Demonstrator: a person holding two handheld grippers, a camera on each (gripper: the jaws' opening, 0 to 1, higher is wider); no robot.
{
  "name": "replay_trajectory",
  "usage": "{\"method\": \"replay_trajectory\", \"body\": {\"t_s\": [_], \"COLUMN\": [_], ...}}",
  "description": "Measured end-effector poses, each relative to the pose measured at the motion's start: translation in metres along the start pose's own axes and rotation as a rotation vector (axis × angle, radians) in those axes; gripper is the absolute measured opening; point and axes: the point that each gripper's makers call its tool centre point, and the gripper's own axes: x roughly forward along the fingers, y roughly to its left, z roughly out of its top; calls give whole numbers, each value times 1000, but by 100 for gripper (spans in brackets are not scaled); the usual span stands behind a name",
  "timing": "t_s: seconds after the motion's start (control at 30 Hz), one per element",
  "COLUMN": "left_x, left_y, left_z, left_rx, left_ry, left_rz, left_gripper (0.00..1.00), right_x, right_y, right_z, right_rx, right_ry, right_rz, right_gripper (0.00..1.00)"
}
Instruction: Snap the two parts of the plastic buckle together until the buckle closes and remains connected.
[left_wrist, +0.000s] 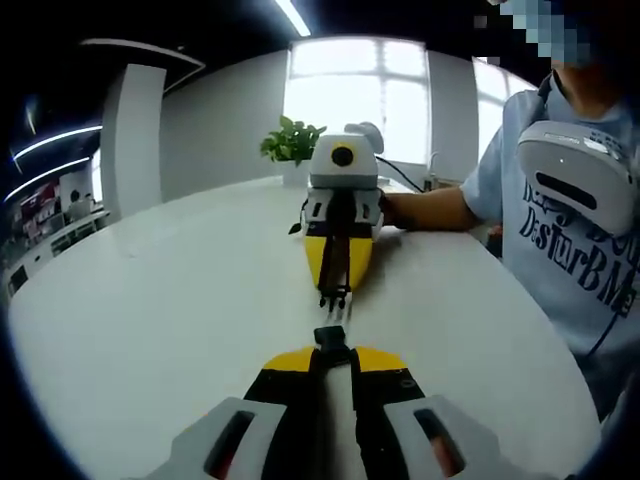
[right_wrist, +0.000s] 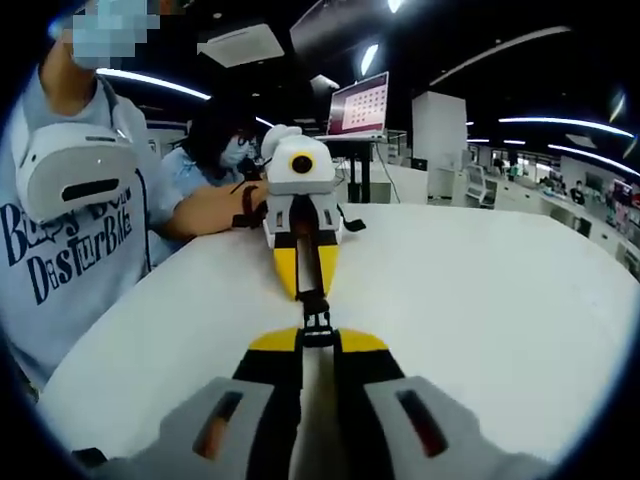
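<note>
In the left gripper view, the left claw (left_wrist: 332, 352) rises from the bottom edge with its two jaws pressed close on one buckle part (left_wrist: 331, 337), a small dark piece that sticks out just past the yellow tips. Straight ahead, the right claw (left_wrist: 336, 297) points back toward the camera, and its jaws also pinch a dark buckle part (left_wrist: 336, 304) at the tip. The two parts face each other along one line, very near, but I cannot tell if they already touch. Both hang just above the white worktop (left_wrist: 170, 320). Behind stand a green plant (left_wrist: 292, 140) and a bright window (left_wrist: 352, 95). A person in a grey printed shirt (left_wrist: 570, 250) sits at the right.

In the right gripper view, the right claw (right_wrist: 318, 338) comes up from the bottom, jaws closed on its buckle part (right_wrist: 317, 330). The left claw (right_wrist: 311, 292) points toward it from ahead, holding the other part (right_wrist: 313, 303). Here the two pieces meet between the tips and seem to touch; whether they are locked together I cannot tell. The grey shirt (right_wrist: 70, 250) shows at the left, and a monitor (right_wrist: 358, 105) stands behind.
</note>
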Motion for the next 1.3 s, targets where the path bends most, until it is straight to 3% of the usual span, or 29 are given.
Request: {"method": "replay_trajectory", "body": {"t_s": [0.27, 1.3], "left_x": [1, 3], "left_y": [-3, -5], "left_z": [0, 1], "left_rx": [6, 20], "left_ry": [3, 3], "left_rz": [-6, -20], "left_gripper": [11, 11], "right_x": [5, 6], "right_y": [1, 4], "right_z": [-7, -6], "right_rx": [-10, -20], "right_ry": [36, 27], "right_rz": [-7, 15], "right_gripper": [11, 11]}}
